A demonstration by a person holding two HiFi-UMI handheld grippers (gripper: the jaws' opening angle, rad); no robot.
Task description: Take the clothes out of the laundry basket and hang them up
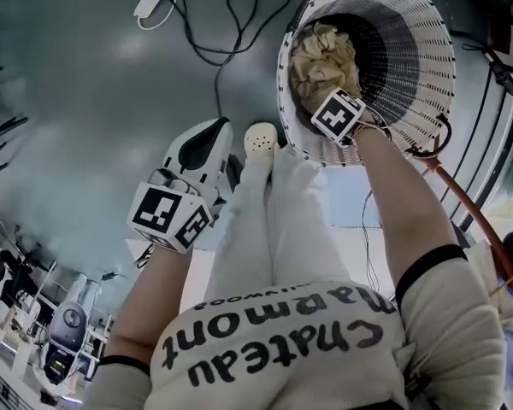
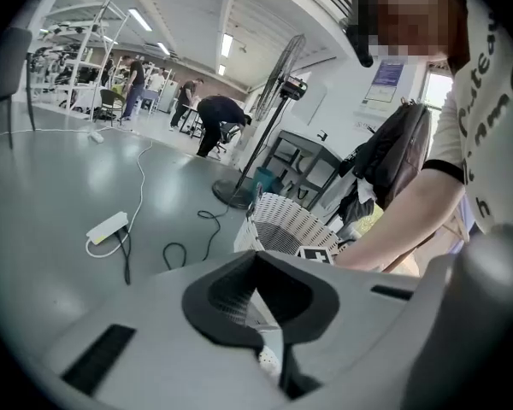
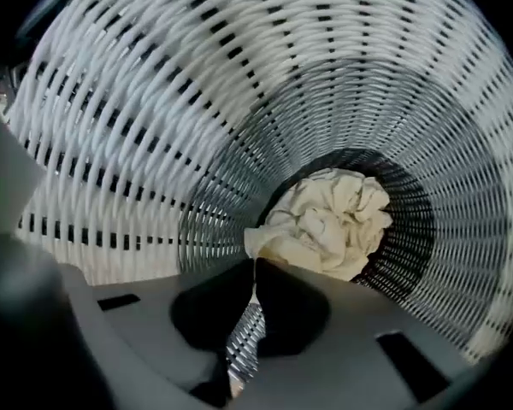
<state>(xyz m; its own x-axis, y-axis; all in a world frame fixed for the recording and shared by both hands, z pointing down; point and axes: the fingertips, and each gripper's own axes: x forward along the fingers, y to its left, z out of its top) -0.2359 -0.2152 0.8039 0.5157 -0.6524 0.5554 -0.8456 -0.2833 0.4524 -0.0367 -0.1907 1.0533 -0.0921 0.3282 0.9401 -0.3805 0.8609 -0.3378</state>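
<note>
Jaws of right gripper pressed together, tips just beside crumpled cream cloth deep inside upright laundry basket, mouth upward; left gripper closed, empty.

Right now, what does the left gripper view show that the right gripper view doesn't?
Only the left gripper view: the grey floor with a power strip, a standing fan, people further back, and the person's arm reaching into the laundry basket, seen from outside.

Only the right gripper view: the basket's inside, with crumpled cream cloth at its bottom.

Both: the white woven basket, plus shut jaws with nothing between them, on the left gripper and the right gripper.
</note>
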